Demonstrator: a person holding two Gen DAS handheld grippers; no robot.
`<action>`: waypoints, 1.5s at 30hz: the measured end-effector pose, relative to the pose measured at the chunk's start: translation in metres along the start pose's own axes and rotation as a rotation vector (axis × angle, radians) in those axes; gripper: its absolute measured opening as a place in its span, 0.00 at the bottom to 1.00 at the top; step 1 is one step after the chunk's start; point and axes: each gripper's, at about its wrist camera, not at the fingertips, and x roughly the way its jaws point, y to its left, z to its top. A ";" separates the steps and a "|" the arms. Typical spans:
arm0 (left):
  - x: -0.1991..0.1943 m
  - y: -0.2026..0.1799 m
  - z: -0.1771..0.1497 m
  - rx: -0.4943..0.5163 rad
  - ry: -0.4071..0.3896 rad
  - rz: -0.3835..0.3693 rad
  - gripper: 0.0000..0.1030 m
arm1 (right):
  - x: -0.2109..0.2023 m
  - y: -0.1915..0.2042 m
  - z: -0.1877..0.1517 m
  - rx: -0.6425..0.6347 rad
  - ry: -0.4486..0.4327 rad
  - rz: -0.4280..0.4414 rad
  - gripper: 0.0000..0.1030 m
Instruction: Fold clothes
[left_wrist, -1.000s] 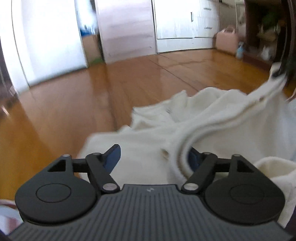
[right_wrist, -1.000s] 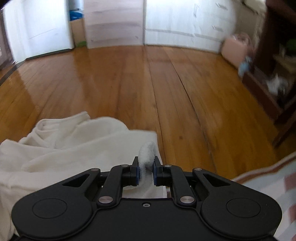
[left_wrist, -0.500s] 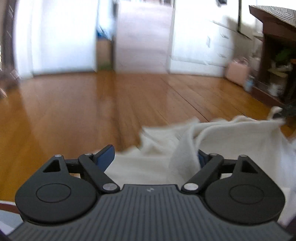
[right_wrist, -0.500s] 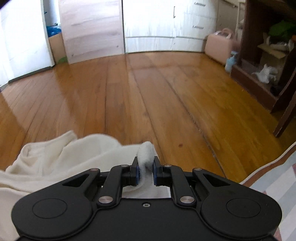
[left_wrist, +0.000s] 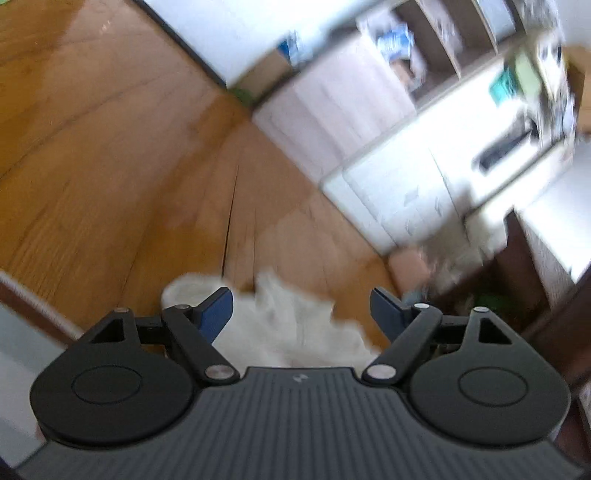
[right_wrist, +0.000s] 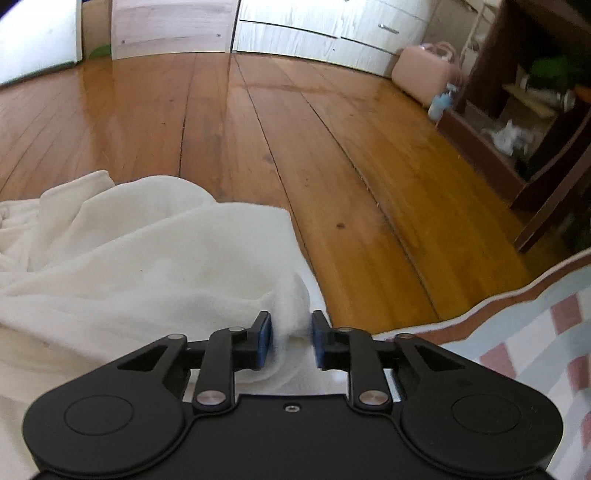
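Right wrist view: the right gripper (right_wrist: 290, 341) is pointing down at a cream garment (right_wrist: 147, 258) that is lying crumpled on the wooden floor (right_wrist: 295, 129). Its jaws are opening, and a fold of the garment's near corner is sitting between the blue pads (right_wrist: 264, 339), no longer squeezed. The cloth is spreading to the left edge of the frame. A checked mat (right_wrist: 535, 350) with a brown border is lying on the floor at the lower right, just beside the garment's corner. A pink case (right_wrist: 421, 75) is standing against the white drawers (right_wrist: 332, 26), next to a dark shelf unit (right_wrist: 517, 110).

Left wrist view: only this view shows the left gripper (left_wrist: 301, 310). Its jaws are standing wide apart with nothing clamped; a blurred part of the cream garment (left_wrist: 291, 325) is showing below and beyond the gap. The picture is tilted and smeared, so the white cabinets (left_wrist: 406, 166) are running diagonally.
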 end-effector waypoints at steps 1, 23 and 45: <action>0.000 -0.004 -0.006 0.044 0.032 0.042 0.80 | -0.003 0.000 0.001 0.005 0.000 0.004 0.35; 0.054 -0.014 -0.037 0.209 0.147 0.248 0.46 | -0.122 0.020 -0.022 -0.819 -0.047 -0.057 0.52; 0.086 0.006 -0.038 0.222 0.175 0.150 0.64 | 0.000 0.018 -0.037 -1.082 -0.267 -0.013 0.61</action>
